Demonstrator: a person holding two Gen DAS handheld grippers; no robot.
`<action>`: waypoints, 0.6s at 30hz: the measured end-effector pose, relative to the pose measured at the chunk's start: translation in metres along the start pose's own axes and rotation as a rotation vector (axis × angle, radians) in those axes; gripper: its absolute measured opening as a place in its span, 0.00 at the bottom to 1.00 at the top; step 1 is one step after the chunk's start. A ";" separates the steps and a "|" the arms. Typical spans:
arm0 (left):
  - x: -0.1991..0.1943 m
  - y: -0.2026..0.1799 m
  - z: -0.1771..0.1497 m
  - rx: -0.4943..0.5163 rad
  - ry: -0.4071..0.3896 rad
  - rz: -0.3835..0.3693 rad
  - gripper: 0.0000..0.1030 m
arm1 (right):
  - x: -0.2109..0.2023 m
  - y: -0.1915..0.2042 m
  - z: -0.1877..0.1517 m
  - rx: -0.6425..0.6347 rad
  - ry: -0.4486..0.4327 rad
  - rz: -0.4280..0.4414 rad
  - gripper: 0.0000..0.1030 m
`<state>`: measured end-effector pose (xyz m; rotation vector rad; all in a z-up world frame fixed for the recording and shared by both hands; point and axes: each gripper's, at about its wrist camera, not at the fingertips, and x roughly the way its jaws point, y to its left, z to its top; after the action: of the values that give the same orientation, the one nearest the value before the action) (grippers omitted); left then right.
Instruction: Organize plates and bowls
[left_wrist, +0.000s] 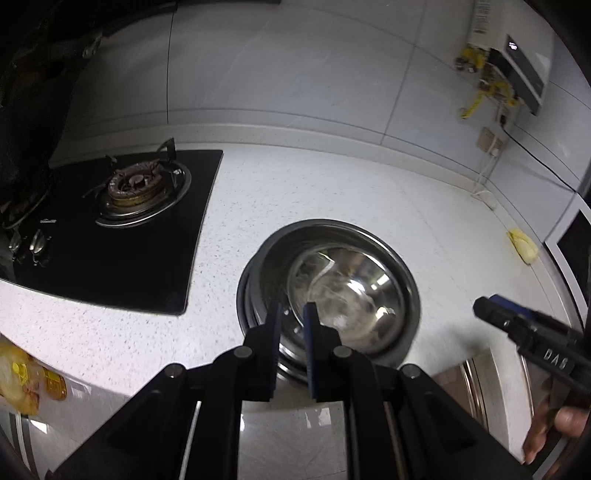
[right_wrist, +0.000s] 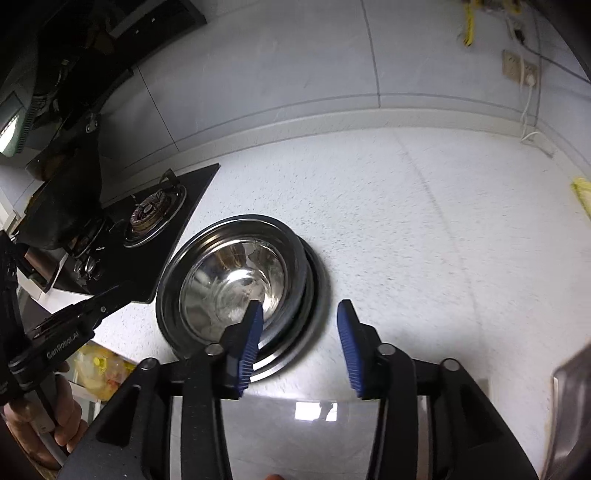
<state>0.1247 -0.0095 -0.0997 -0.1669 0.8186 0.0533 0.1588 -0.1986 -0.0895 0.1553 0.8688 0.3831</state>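
The bowl (right_wrist: 236, 280) sits on a stack of plates (right_wrist: 310, 295) on the counter (right_wrist: 406, 221), right of the stove (right_wrist: 155, 221). My right tool (right_wrist: 300, 314) is wide open, straddling the stack's near rim. My left tool (left_wrist: 293, 314) is narrow and holds nothing. I should go slow and grip the rim squarely, since shiny steel may slip.
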 end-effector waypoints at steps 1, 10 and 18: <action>-0.005 -0.002 -0.004 0.004 -0.001 -0.005 0.11 | -0.007 -0.001 -0.003 -0.005 -0.007 -0.011 0.42; -0.056 -0.020 -0.045 0.040 -0.019 -0.028 0.11 | -0.062 -0.013 -0.036 -0.040 -0.060 -0.113 0.53; -0.093 -0.028 -0.065 0.064 -0.048 -0.041 0.11 | -0.109 -0.027 -0.054 -0.063 -0.119 -0.217 0.71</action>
<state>0.0176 -0.0467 -0.0720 -0.1219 0.7676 -0.0077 0.0612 -0.2665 -0.0537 0.0244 0.7470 0.1961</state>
